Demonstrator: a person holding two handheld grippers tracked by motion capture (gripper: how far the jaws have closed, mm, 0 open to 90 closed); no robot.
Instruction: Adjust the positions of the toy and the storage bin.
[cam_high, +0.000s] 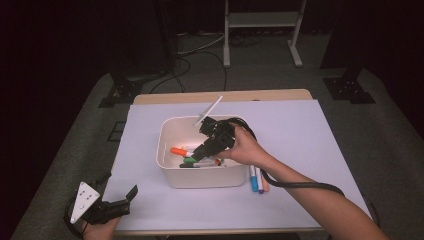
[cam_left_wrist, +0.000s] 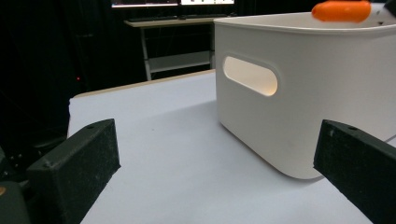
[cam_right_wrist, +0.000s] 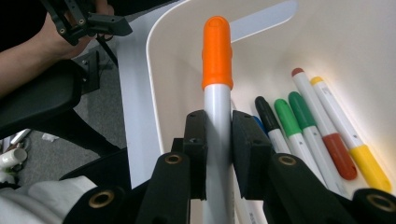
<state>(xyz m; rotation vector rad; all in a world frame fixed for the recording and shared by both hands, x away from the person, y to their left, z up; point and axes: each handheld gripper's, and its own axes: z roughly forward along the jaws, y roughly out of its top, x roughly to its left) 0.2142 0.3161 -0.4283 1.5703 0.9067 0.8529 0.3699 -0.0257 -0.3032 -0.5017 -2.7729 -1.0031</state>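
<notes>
A white bin (cam_high: 165, 167) stands mid-table on a pale sheet. My right gripper (cam_high: 201, 150) reaches into it from the right, shut on an orange-capped white marker (cam_right_wrist: 217, 93) whose cap (cam_high: 178, 151) points toward the bin's left wall. Black, green, red and yellow markers (cam_right_wrist: 299, 126) lie on the bin's floor beside it. My left gripper (cam_high: 127, 197) rests open at the table's front left corner; in its own view the jaws stand wide apart with nothing between them, facing the bin's handle slot (cam_left_wrist: 250, 76).
Three markers (cam_high: 258, 179) lie on the sheet just right of the bin. A white stick (cam_high: 209, 111) leans out of the bin's far rim. Bare sheet stretches to the left and right. Stands and cables sit on the floor beyond the table.
</notes>
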